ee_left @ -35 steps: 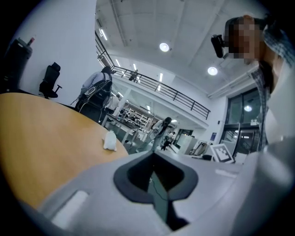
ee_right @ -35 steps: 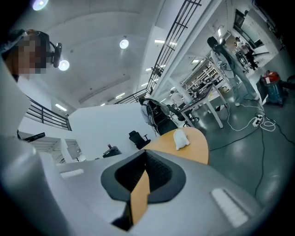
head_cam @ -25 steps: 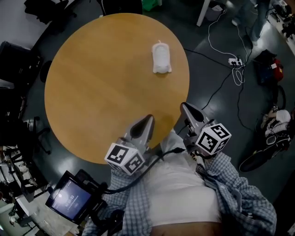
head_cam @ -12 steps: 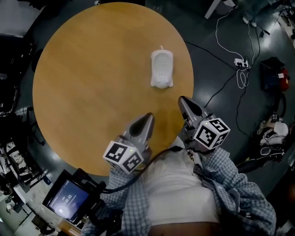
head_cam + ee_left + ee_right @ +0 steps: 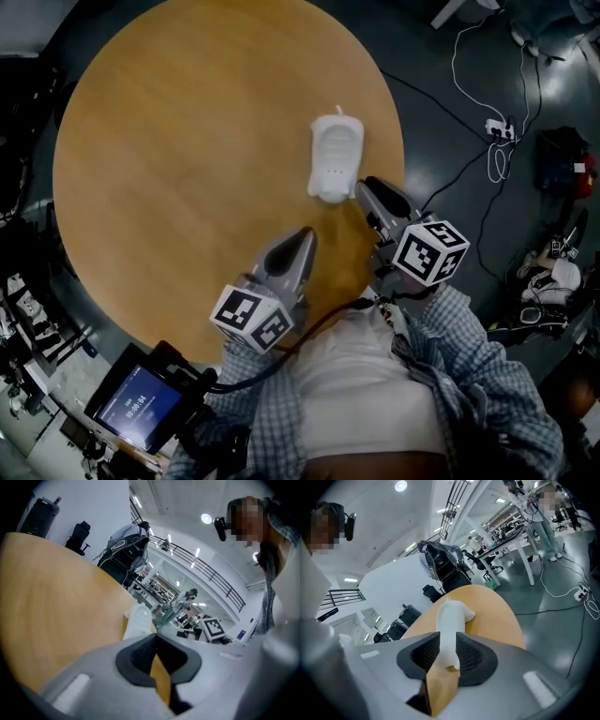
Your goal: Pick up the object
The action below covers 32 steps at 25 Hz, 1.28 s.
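The white object (image 5: 336,157) lies flat on the round wooden worktop (image 5: 187,169), close to its right edge in the head view. Its long side runs away from the person. It has a small nub at the far end and a broader, flared end nearest the person.

The right gripper (image 5: 367,190) has its tips just beside that near end, over the edge of the worktop. In the right gripper view the white object (image 5: 451,620) runs up the middle of the picture, and its near end shows in the gap of the right gripper (image 5: 446,644). The jaws stand partly apart and have just been opening. The ribbed pads flank the object's end without pressing on it, and the object rests on the worktop (image 5: 497,606).

The left gripper (image 5: 302,240) is over the worktop, nearer the person and to the left, well apart from the object. In its own view the left gripper (image 5: 156,638) has its jaws closed tip to tip with nothing between them. Bare wood shows through the narrow slit below the tips. The white object (image 5: 138,620) is visible beyond them, on the worktop (image 5: 56,602).

Each gripper carries a marker cube (image 5: 429,251) at its rear. Below them is the person's checked shirt (image 5: 469,375). A lit screen (image 5: 141,403) sits at the lower left, and cables (image 5: 497,141) trail over the dark floor (image 5: 450,225) at the right.
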Each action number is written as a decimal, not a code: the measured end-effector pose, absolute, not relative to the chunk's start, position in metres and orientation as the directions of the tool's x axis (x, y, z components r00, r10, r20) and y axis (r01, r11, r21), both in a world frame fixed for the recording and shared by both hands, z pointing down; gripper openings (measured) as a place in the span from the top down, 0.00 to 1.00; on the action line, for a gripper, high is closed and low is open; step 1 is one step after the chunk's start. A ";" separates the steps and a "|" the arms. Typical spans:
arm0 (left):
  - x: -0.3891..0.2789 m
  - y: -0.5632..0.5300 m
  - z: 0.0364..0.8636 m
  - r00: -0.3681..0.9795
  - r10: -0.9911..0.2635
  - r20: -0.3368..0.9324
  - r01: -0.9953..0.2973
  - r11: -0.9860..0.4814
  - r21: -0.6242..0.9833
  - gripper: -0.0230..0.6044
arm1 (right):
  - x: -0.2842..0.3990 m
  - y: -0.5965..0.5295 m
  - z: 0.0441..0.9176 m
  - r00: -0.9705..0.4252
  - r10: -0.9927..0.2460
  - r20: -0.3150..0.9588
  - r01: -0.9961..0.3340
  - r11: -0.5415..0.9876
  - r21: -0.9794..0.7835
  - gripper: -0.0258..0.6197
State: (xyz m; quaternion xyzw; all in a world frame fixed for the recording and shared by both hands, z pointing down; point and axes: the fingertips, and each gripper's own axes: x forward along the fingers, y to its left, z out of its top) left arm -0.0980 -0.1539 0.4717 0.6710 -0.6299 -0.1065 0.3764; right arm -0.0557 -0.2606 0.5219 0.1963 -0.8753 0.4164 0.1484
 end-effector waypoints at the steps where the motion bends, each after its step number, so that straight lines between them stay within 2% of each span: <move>1: -0.098 -0.154 0.472 0.181 -0.924 0.336 -0.764 0.083 0.639 0.96 | -0.057 -0.262 0.522 -0.877 -0.216 0.430 -0.469 0.581 -0.665 0.78; 7: -0.100 -0.155 0.473 0.155 -0.926 0.345 -0.755 0.114 0.645 0.96 | -0.062 -0.274 0.531 -0.853 -0.205 0.481 -0.503 0.572 -0.648 0.74; 15: -0.107 -0.154 0.473 0.110 -0.936 0.333 -0.739 0.147 0.657 0.96 | -0.078 -0.283 0.531 -0.856 -0.160 0.491 -0.485 0.576 -0.658 0.68; 17: -0.108 -0.153 0.473 0.108 -0.936 0.335 -0.741 0.149 0.655 0.96 | -0.082 -0.283 0.531 -0.856 -0.143 0.497 -0.478 0.583 -0.657 0.69; 21: -0.108 -0.155 0.471 0.109 -0.930 0.351 -0.744 0.158 0.649 0.96 | -0.086 -0.285 0.531 -0.856 -0.133 0.500 -0.474 0.592 -0.653 0.77; 32: -0.113 -0.154 0.470 0.099 -0.938 0.333 -0.753 0.148 0.641 0.96 | -0.087 -0.282 0.521 -0.898 -0.158 0.410 -0.423 0.560 -0.712 0.80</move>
